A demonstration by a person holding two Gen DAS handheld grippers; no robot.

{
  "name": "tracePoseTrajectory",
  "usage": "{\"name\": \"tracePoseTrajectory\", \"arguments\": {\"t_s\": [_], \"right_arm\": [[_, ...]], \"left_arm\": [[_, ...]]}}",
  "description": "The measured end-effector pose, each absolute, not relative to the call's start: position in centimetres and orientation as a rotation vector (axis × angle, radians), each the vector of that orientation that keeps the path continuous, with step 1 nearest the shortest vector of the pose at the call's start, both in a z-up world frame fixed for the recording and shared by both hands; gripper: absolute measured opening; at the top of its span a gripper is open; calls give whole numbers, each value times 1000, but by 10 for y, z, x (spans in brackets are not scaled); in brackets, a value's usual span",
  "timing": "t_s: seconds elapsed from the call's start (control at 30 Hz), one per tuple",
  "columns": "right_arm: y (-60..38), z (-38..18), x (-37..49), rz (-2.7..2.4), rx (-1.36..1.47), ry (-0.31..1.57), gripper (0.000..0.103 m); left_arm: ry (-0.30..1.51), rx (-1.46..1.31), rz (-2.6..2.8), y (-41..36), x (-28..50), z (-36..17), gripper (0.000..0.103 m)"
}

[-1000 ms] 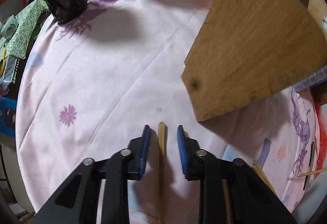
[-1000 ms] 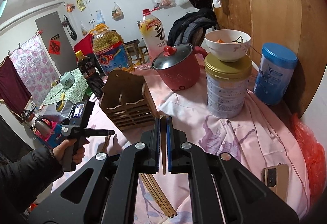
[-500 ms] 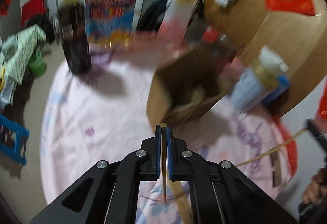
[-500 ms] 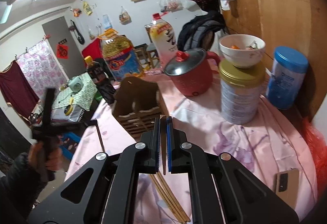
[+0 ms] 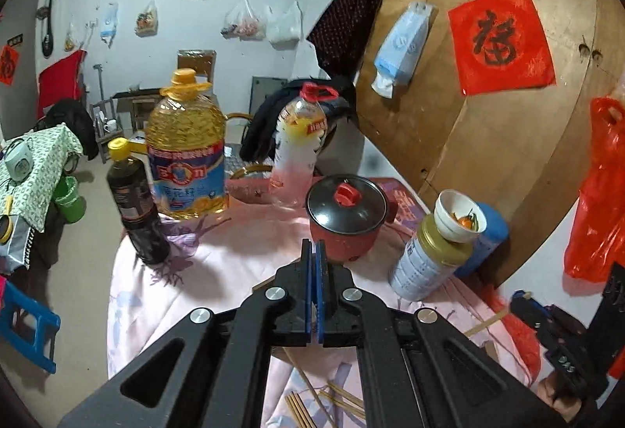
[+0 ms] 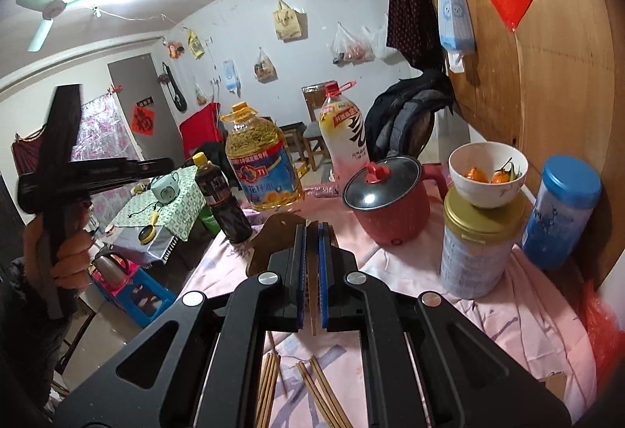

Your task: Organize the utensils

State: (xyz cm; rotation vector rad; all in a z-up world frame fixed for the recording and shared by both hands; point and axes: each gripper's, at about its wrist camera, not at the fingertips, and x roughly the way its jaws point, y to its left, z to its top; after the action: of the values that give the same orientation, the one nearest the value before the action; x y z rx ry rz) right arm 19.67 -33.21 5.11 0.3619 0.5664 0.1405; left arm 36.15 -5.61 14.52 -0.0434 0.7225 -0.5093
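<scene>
- The right gripper (image 6: 311, 271) is clenched on one chopstick (image 6: 312, 295). The stick stands upright between the blue pads, and its lower end shows under them.
- The left gripper (image 5: 313, 271) has its jaws pressed together, with only a thin slit between the pads. In the left wrist view I cannot tell if a stick is inside this slit.
- In the right wrist view a hand (image 6: 66, 256) holds the left gripper up at the left side, above the table edge and well apart from the right one.
- A brown wooden holder (image 6: 273, 232) stands on the pink cloth (image 6: 508, 330) just behind the right fingers. They hide most of it.
- More chopsticks (image 6: 320, 389) lie loose on the cloth below the right gripper, some in a bundle and some spread. The left wrist view shows them also (image 5: 300, 404), under the left gripper.
- A red pot (image 6: 394, 209) with a dark lid stands behind the holder, to the right.
- Right of the pot is a tin (image 6: 476, 256) with a gold lid, and a white bowl (image 6: 488, 178) sits on top of it.
- A blue jar (image 6: 558, 209) stands just beside the tin, near the wooden board.
- An oil bottle (image 6: 261, 162) and a dark bottle (image 6: 222, 205) stand at the far left part of the table.
</scene>
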Motion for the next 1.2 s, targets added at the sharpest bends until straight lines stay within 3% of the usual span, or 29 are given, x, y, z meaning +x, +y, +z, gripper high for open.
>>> {"name": "tracePoseTrajectory", "arguments": {"t_s": [0.13, 0.2, 0.27, 0.43, 0.6, 0.77, 0.87, 1.2], "right_arm": [[-338, 40, 194, 121, 379, 601, 7], [-342, 33, 194, 112, 394, 622, 7], [-346, 27, 195, 105, 409, 634, 7], [-348, 16, 198, 97, 426, 658, 7], [-346, 11, 200, 99, 399, 681, 7], [-349, 7, 198, 93, 386, 697, 7], [-353, 2, 199, 88, 394, 707, 7], [-367, -12, 207, 101, 429, 724, 7]], "left_arm": [[863, -90, -541, -57, 374, 96, 4], [916, -95, -534, -54, 373, 70, 24], [999, -122, -526, -51, 369, 33, 38], [1215, -161, -458, -49, 368, -66, 38], [1302, -171, -319, -46, 381, -134, 36], [1316, -186, -265, -50, 391, -155, 37], [1304, -170, -247, -58, 393, -156, 42], [1256, -129, -182, -76, 406, -160, 40]]}}
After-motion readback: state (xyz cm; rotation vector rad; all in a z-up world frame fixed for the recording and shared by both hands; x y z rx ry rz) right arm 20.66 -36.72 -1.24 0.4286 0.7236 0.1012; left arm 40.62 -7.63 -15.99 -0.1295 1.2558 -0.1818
